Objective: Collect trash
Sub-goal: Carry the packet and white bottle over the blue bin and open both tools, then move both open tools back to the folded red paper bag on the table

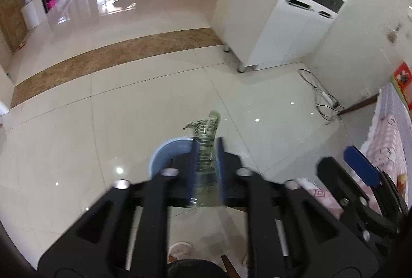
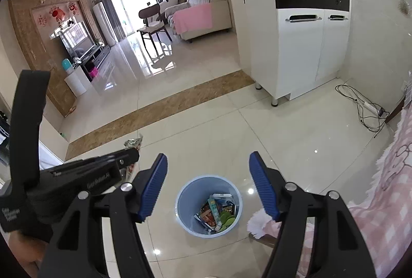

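My left gripper (image 1: 207,146) is shut on a crumpled clear-and-green plastic wrapper (image 1: 206,139) and holds it above the near rim of a light blue trash bin (image 1: 167,151). In the right wrist view the same bin (image 2: 209,205) stands on the floor below, with several colourful wrappers inside. My right gripper (image 2: 208,175) is open and empty, its blue pads spread above the bin. The left gripper (image 2: 103,172) shows at the left of that view with the wrapper's tip (image 2: 134,142) sticking out.
A white cabinet (image 2: 296,46) on metal legs stands ahead right. A power strip with cables (image 2: 368,110) lies on the floor by the wall. A table with a pink checked cloth (image 2: 386,200) is at the right. Glossy tile floor stretches toward a sofa (image 2: 203,15).
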Demonstrator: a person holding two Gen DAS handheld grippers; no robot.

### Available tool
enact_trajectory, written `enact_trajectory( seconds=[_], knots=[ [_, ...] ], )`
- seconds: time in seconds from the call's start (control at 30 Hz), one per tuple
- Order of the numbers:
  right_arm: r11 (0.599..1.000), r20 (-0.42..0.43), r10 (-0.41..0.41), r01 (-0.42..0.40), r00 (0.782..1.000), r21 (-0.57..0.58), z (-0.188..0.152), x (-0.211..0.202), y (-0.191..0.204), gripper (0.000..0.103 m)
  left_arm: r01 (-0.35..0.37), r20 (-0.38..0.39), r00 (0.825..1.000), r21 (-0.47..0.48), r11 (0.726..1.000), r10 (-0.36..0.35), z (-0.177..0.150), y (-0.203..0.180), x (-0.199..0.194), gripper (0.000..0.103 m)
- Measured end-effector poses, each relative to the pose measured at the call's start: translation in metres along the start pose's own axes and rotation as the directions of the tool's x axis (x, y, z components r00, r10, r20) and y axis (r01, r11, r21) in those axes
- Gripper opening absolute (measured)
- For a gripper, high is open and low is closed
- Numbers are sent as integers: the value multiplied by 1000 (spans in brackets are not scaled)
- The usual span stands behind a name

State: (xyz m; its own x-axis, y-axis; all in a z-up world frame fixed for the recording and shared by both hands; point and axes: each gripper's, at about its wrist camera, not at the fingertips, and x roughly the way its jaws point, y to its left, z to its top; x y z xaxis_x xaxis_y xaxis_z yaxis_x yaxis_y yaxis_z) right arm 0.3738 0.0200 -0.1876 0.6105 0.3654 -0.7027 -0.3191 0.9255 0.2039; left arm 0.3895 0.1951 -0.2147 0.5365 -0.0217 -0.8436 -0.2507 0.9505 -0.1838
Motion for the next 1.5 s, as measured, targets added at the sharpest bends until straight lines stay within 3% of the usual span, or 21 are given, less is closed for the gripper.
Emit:
enact_trajectory(
  seconds=[0.03, 0.07, 0.17, 0.27, 0.47, 0.67, 0.93, 1.07, 1.27, 1.5],
  knots=[
    [1000, 1, -2, 2, 1000, 1, 1, -2, -1, 65, -11, 2, 1000, -14, 1000, 11, 0, 1, -2, 77],
    [1000, 0, -3, 3, 1000, 2, 0, -4, -2, 65, -20, 40, 999, -19, 1000, 20, -1, 2, -8, 79],
    [1000, 9, -8, 8, 1000, 5, -2, -13, -3, 65, -49, 57, 997, 9, 999, 48, -2, -2, -17, 79],
    [1000, 21, -9, 9, 1000, 14, -2, -25, -6, 65, -27, 57, 998, 7, 1000, 26, -6, -4, -28, 79],
    [999, 68, -29, 26, 997, 36, -7, -67, -12, 65, 24, 89, 996, 40, 999, -28, -16, -20, -63, 79],
    [994, 134, -78, 67, 988, 84, -20, -127, -34, 65, 111, 145, 982, 102, 989, -125, -37, -58, -111, 79],
    [965, 218, -219, 179, 951, 190, -67, -227, -82, 68, 233, 176, 944, 247, 941, -280, -81, -135, -163, 79],
    [940, 222, -281, 220, 934, 262, -99, -265, -113, 69, 280, 150, 929, 315, 907, -339, -111, -179, -175, 79],
    [909, 194, -313, 234, 930, 344, -141, -295, -147, 69, 289, 92, 931, 402, 869, -352, -151, -223, -180, 80],
    [885, 175, -300, 205, 938, 417, -169, -307, -162, 70, 257, 75, 945, 426, 867, -317, -171, -237, -180, 80]
  ],
)
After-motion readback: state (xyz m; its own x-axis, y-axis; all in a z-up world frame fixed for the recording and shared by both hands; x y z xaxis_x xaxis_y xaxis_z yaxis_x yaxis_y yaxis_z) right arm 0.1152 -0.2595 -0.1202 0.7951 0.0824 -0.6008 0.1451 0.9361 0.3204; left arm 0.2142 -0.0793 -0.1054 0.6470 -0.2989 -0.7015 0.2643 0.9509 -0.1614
